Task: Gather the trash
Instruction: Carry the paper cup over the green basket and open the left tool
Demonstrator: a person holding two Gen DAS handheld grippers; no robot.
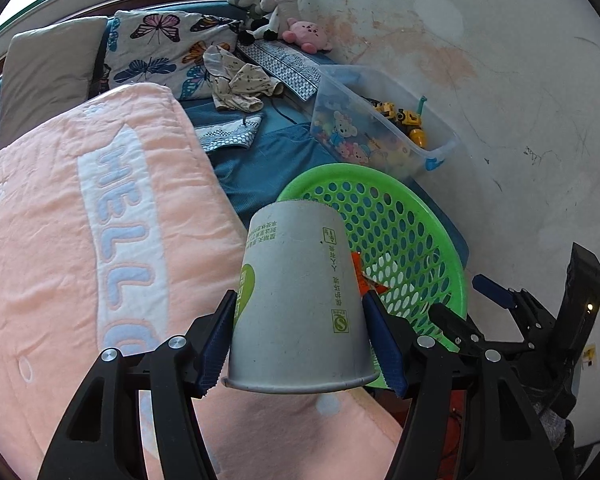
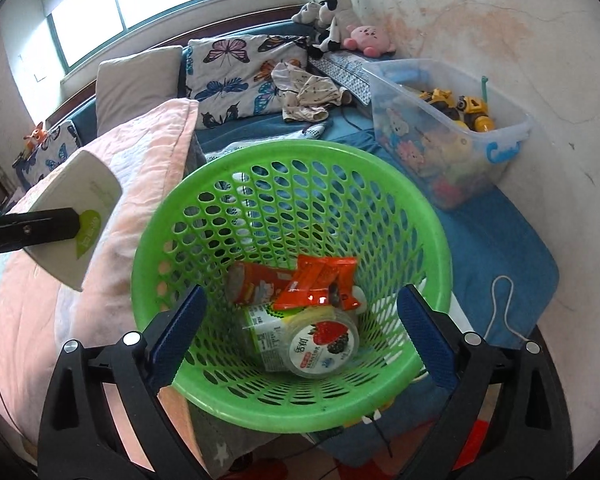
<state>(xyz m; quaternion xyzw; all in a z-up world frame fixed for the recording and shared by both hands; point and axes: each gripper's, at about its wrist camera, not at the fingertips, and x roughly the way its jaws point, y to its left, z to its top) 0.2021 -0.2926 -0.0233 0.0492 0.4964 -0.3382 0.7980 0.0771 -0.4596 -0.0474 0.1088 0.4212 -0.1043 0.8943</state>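
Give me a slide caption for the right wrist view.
Open right gripper above green basket holding wrappers and a yogurt cup.

Your right claw (image 2: 300, 334) stands wide open over the green basket (image 2: 172, 216) — its blue pads straddle the near rim, gripping nothing. Inside the basket lie an orange wrapper (image 2: 320, 280), a red packet (image 2: 256, 286) and a berry-lidded cup (image 2: 324, 348). Left of the basket, the other claw (image 2: 32, 230) holds a paper cup (image 2: 80, 196).

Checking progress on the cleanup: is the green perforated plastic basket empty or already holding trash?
Holding trash. The green basket contains orange wrappers and a fruit-labelled tub.
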